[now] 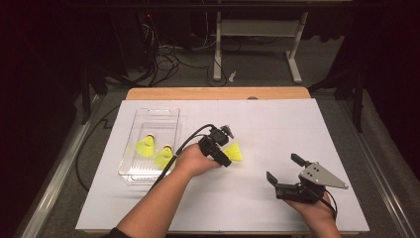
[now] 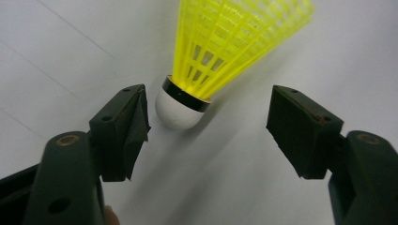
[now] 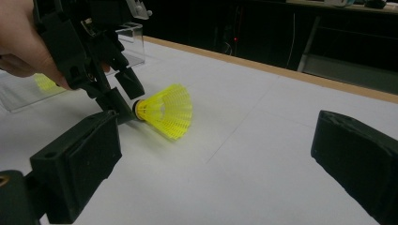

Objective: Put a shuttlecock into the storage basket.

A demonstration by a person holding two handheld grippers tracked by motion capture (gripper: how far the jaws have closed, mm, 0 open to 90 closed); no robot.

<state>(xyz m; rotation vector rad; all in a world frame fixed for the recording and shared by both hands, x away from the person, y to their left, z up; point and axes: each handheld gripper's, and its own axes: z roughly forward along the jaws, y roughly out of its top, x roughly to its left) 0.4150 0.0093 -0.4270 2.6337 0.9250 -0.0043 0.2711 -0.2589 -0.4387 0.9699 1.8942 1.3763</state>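
Observation:
A yellow shuttlecock lies on its side on the white table, skirt pointing right in the high view. My left gripper is lowered over its cork end. In the left gripper view the white cork sits between the jaws of that gripper, close against the left pad, with a wide gap to the right pad. The pads do not clamp it. My right gripper rests near the front right of the table, open with nothing between its jaws.
A clear plastic tray stands left of centre with two more yellow shuttlecocks inside. White paper covers the table, with a wooden edge at the back. Cables and desk legs lie beyond it.

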